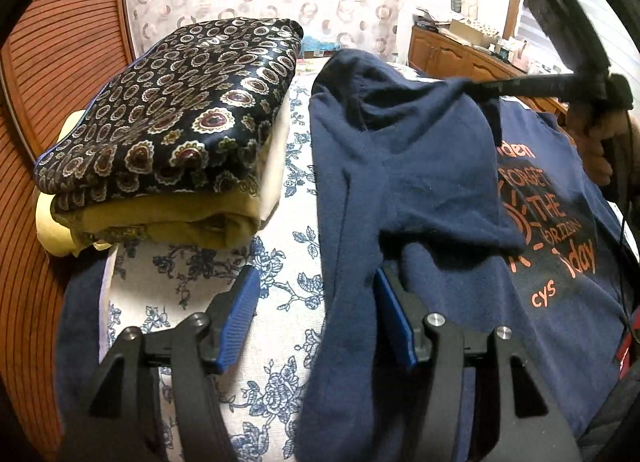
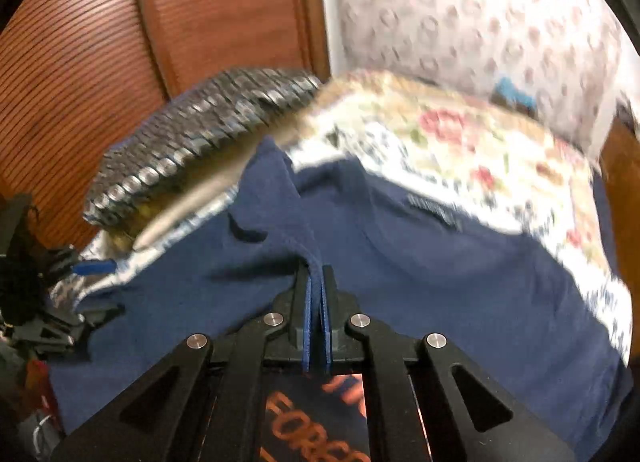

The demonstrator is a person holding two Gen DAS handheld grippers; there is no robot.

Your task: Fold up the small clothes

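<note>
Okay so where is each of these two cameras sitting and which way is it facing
Left wrist: sits on the left gripper, looking forward and down over its open blue-padded fingers at the navy T-shirt, the folded clothes stack and the right gripper with the hand holding it.
Right wrist: sits on the right gripper, looking down over fingers shut on a pinched fold of the navy T-shirt; the left gripper shows at left.
Shared: T-shirt, stack, floral cover.

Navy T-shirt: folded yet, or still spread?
Partly folded: one side of the T-shirt is turned over, half covering the print; the right gripper pinches a bit of it.
</note>
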